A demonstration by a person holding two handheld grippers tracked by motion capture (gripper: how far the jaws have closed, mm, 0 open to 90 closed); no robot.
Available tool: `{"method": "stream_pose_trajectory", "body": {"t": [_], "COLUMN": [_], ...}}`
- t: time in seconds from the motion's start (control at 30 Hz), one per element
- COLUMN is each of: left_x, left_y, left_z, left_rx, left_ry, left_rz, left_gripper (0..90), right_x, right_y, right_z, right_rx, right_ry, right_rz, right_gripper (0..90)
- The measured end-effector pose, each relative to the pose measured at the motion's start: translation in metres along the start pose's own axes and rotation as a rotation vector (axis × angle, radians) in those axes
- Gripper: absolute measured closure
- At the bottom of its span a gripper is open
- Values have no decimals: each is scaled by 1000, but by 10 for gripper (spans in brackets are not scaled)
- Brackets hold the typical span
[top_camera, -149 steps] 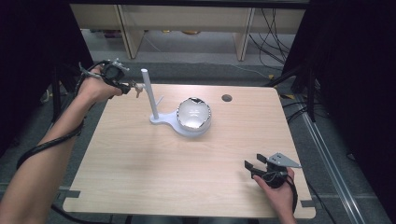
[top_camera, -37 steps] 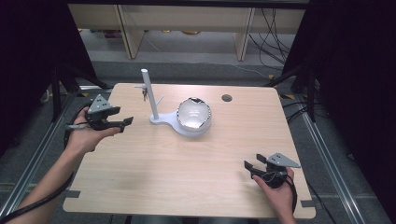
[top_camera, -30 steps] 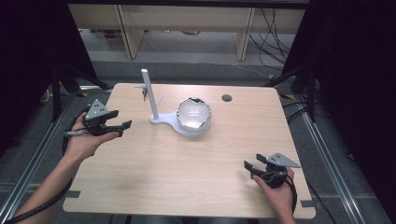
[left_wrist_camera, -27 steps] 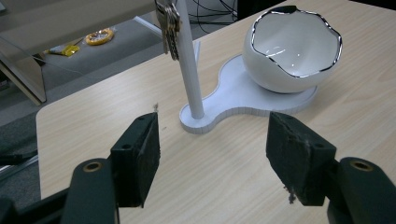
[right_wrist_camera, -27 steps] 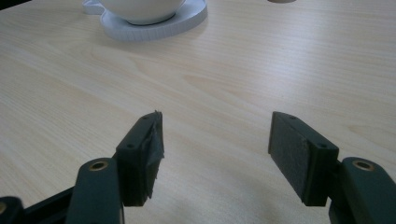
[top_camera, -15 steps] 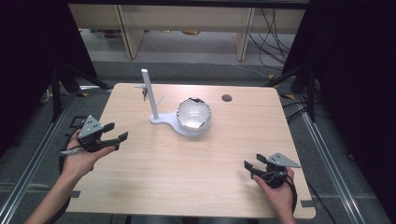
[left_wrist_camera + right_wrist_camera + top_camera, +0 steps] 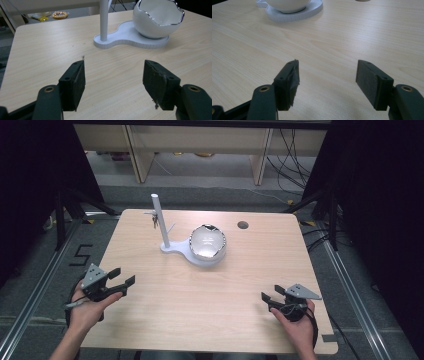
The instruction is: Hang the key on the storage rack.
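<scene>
Left gripper [image 7: 122,276] sits at the near-left edge of the tabletop [image 7: 210,300], held in the person's left hand [image 7: 87,307]. Jaws spread wide, nothing between them; in the left gripper view [image 7: 113,75] they frame bare wood.

Right gripper [image 7: 270,296] is at the near-right corner in the right hand [image 7: 295,322]. Jaws also wide apart and empty; the right gripper view [image 7: 327,75] shows wood grain between the pads.

White stand [image 7: 176,249] is centre-back on the tabletop: flat peanut-shaped base with an upright post [image 7: 159,217] on its left end. Something small hangs from a side peg near the top of the post, too small to identify. A white eggshell-shaped bowl [image 7: 207,242] with a jagged silver rim sits on the right end of the base. Both grippers are well apart from the stand.

Round grommet hole [image 7: 243,225] in the tabletop, just right of the bowl toward the back edge.
</scene>
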State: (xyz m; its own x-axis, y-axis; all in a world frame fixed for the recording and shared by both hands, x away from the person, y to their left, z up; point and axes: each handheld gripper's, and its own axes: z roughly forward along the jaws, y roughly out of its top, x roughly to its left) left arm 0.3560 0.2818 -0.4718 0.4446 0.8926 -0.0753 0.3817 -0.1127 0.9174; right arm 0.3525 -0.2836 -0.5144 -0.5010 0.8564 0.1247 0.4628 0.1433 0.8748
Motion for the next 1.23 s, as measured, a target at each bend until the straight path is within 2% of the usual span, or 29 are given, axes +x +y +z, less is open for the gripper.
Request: {"method": "stream_pose_trajectory", "body": {"t": [0.03, 0.1, 0.23, 0.3, 0.37, 0.47, 0.5, 0.57, 0.63, 0.7, 0.73, 0.8, 0.87, 0.93, 0.97, 1.23], "left_x": [-1, -2, -7, -8, -10, -10, -11, -11, -10, -9, -9, -9, -9, -9, -9, -10], "left_y": [-6, -10, -30, -35, -44, -50, -55, -56, -57, -57, -58, -58, -59, -59, -60, -59], "left_z": [0, 0, 1, 1, 3, 3, 5, 4, 3, 2, 2, 0, 0, -2, -1, -1], "left_rx": [-4, -10, -25, -29, -46, -62, -86, -85, -135, -130, -161, -151, -176, -171, -187, -173], "left_ry": [3, 4, 3, 5, 9, 10, 15, 24, 27, 31, 21, 35, 32, 41, 36, 36], "left_rz": [-7, -12, -30, -38, -45, -51, -51, -57, -64, -71, -76, -78, -82, -80, -81, -68], "left_gripper": [342, 342, 342, 342, 342, 342, 342, 343, 341, 339, 338, 338, 337, 342, 344, 350], "right_x": [-2, -1, -1, -1, -1, -1, -1, -1, -1, -1, -1, -1, -1, -1, -2, -3], "right_y": [1, 1, 1, 1, 1, 1, 1, 1, 1, 1, 1, 1, 1, 1, 2, 2], "right_z": [-1, -1, 0, 0, 0, 0, 0, -1, 0, 0, 0, 1, 0, 1, 0, 1], "right_rx": [-2, 6, 10, 10, 11, 10, 11, 10, 10, 13, 16, 9, 17, 16, 36, 18], "right_ry": [-11, -8, -1, -1, -1, 0, 0, -8, -6, -4, -4, -3, 1, 2, 7, -8], "right_rz": [-28, -24, -23, -24, -24, -24, -25, -28, -24, -23, -26, -33, -26, -28, -31, -31], "right_gripper": [364, 364, 364, 364, 364, 364, 365, 365, 365, 366, 366, 366, 368, 368, 369, 371]}}
